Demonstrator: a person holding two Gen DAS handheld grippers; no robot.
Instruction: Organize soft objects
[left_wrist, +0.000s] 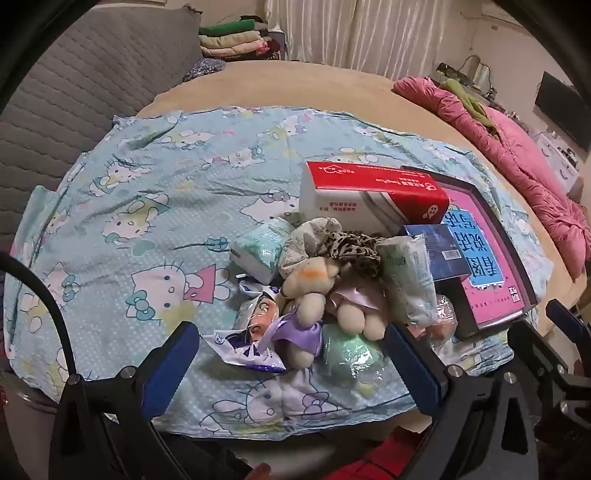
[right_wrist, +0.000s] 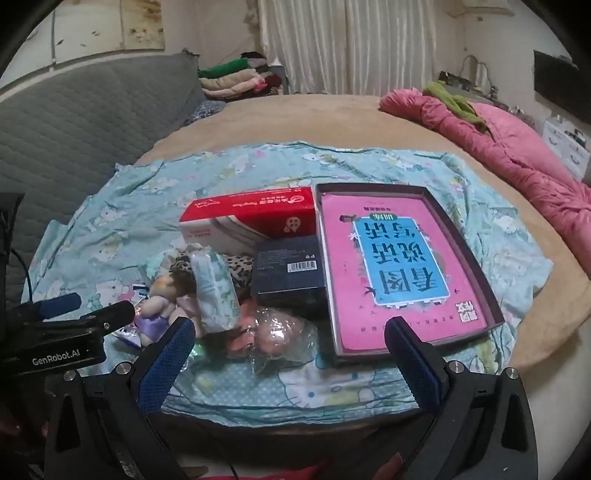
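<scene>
A pile of soft things lies on a blue cartoon-print cloth (left_wrist: 147, 206): a cream plush doll (left_wrist: 314, 295) in a purple dress, a leopard-print scrunchie (left_wrist: 354, 247), tissue packs (left_wrist: 258, 251), a green soft toy in plastic (left_wrist: 351, 354) and a pink toy in plastic (right_wrist: 277, 336). My left gripper (left_wrist: 291, 354) is open and empty, just in front of the plush doll. My right gripper (right_wrist: 290, 343) is open and empty, in front of the pink wrapped toy. The left gripper also shows in the right wrist view (right_wrist: 74, 310).
A red-and-white tissue box (left_wrist: 369, 192), a dark blue box (right_wrist: 288, 273) and a dark tray (right_wrist: 458, 229) holding a pink book (right_wrist: 402, 273) sit right of the pile. A pink quilt (left_wrist: 517, 147) lies far right. A grey headboard (left_wrist: 74, 92) is left.
</scene>
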